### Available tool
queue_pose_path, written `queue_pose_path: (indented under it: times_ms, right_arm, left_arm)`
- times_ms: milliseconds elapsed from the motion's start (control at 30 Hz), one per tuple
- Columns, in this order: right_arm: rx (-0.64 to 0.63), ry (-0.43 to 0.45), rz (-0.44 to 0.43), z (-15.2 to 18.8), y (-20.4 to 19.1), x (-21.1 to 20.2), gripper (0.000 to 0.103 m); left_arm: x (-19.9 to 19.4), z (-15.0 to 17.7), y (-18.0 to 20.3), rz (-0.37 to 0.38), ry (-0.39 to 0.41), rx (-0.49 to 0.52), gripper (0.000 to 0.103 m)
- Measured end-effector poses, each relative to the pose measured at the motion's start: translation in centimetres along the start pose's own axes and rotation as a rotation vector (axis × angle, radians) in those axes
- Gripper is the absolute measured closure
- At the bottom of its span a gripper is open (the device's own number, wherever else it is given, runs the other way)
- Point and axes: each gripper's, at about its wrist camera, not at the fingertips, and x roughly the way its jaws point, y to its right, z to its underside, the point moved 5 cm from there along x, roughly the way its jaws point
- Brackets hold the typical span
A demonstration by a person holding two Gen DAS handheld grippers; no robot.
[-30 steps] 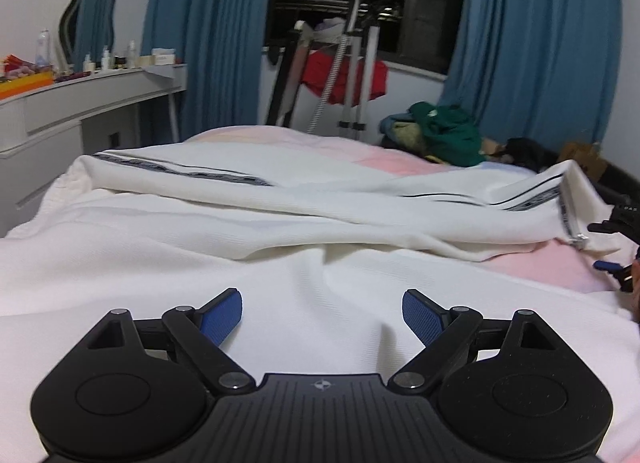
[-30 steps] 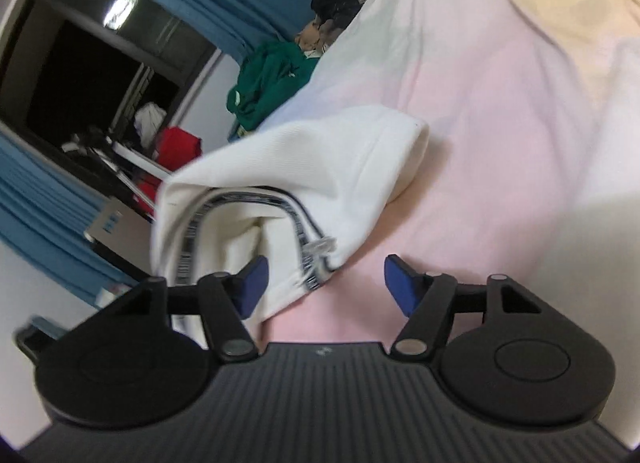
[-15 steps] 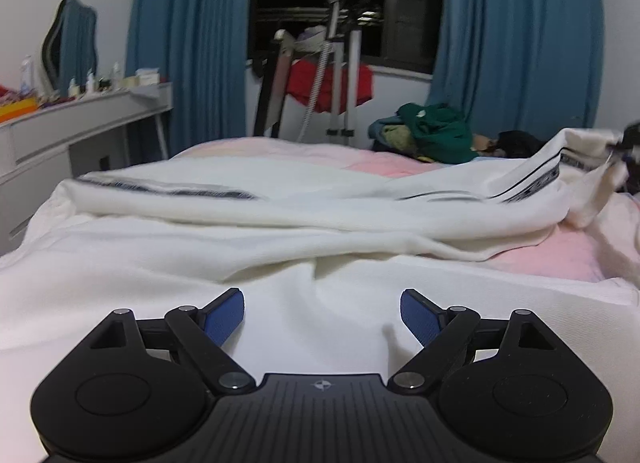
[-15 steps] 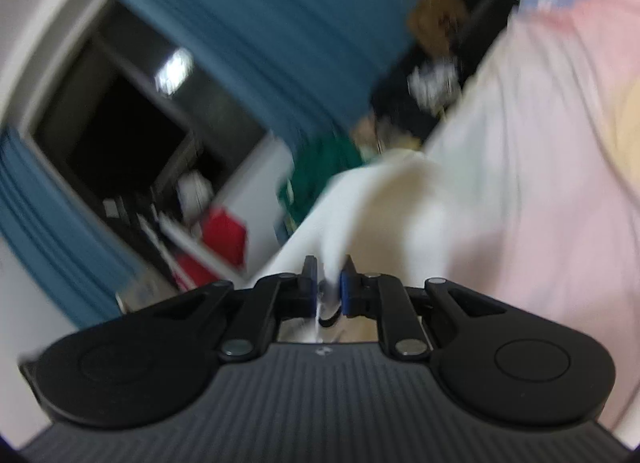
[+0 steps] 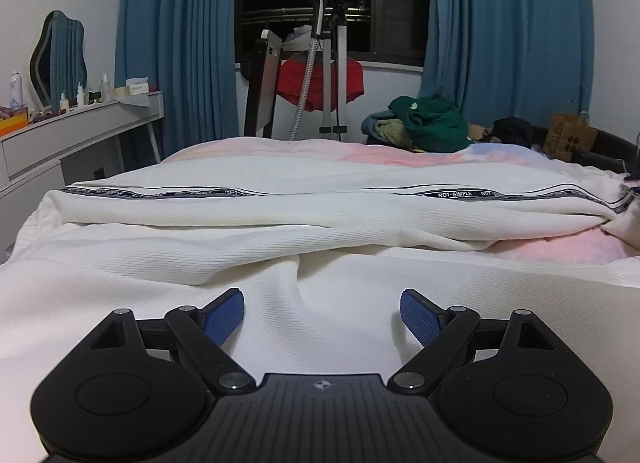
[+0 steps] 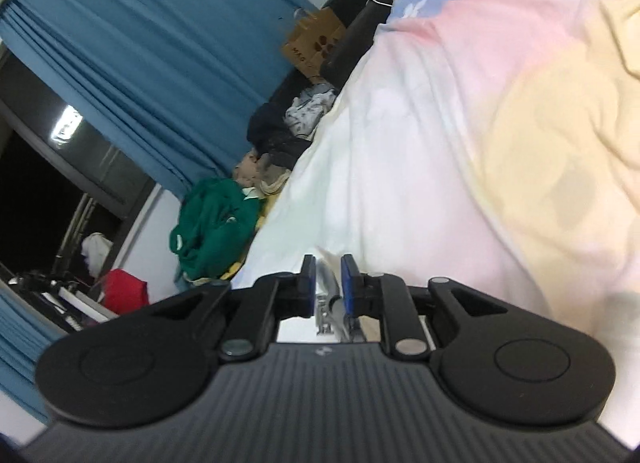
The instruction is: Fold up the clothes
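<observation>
A white ribbed garment (image 5: 320,223) with a black lettered stripe (image 5: 472,194) lies spread across the bed in the left wrist view. My left gripper (image 5: 322,313) is open just above the near part of the cloth, with nothing between its blue pads. My right gripper (image 6: 328,287) is shut on an edge of the white garment (image 6: 330,299), which shows as a thin strip between the pads. The right gripper itself barely shows at the far right edge of the left wrist view.
The bed has a pink, blue and yellow sheet (image 6: 520,123). A pile of green and dark clothes (image 5: 428,125) lies at the bed's far right. A brown paper bag (image 5: 572,135), a white dressing table (image 5: 80,131) at left, and a stand with a red cloth (image 5: 320,79) by the window.
My right gripper closed on the garment's striped end and pulled it out to the right, so the folded leg now lies straighter. My left gripper stayed open in place.
</observation>
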Motion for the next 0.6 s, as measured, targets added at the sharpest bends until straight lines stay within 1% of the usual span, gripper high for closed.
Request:
queue_pose_path:
  times_ms: [33,67,100,133,167,200,300,333,400,500,567,600]
  right_arm:
    - [-0.036,0.035,-0.005,-0.1,-0.6,-1.3,0.067]
    - [-0.072,0.070,-0.010,-0.2,-1.2,-2.5,0.058]
    - [-0.107,0.104,-0.015,-0.2,-1.8,-3.8,0.040]
    - [-0.143,0.139,-0.020,-0.3,-2.4,-5.1,0.030]
    - [-0.179,0.174,-0.025,-0.4,-3.1,-6.4,0.029]
    - [-0.226,0.190,-0.020,0.0,-3.4,-7.8,0.027]
    - [-0.326,0.083,-0.033,2.5,-3.1,-10.3,0.027]
    - [-0.328,0.023,-0.026,3.2,-2.8,-10.3,0.027]
    - [-0.251,-0.138,-0.031,5.1,-1.5,-10.0,0.027]
    - [0.004,-0.366,0.001,7.2,1.6,-8.4,0.028]
    - [0.129,-0.395,-0.025,7.8,3.4,-8.0,0.028]
    - [0.141,-0.398,-0.021,7.8,4.0,-7.6,0.032]
  left_arm:
    - [0.0,0.0,0.1,-0.006,-0.003,0.005,0.016]
    - [0.1,0.0,0.1,-0.017,-0.008,0.012,0.016]
    - [0.2,0.0,0.2,-0.031,-0.013,0.019,0.016]
    - [0.2,0.2,0.3,-0.049,-0.019,0.025,0.016]
    - [0.2,0.3,0.2,-0.068,-0.025,0.031,0.017]
    - [0.1,0.4,0.2,-0.082,-0.030,0.037,0.017]
    - [-0.3,0.4,0.1,-0.110,-0.031,0.064,0.019]
    - [-0.5,0.3,0.1,-0.121,-0.032,0.076,0.019]
    - [-0.8,0.1,-0.1,-0.148,-0.033,0.101,0.019]
    - [-0.5,-0.2,-0.3,-0.209,-0.054,0.152,0.020]
    - [0.4,-0.5,-0.2,-0.213,-0.072,0.176,0.023]
    - [0.8,-0.7,-0.1,-0.214,-0.081,0.188,0.025]
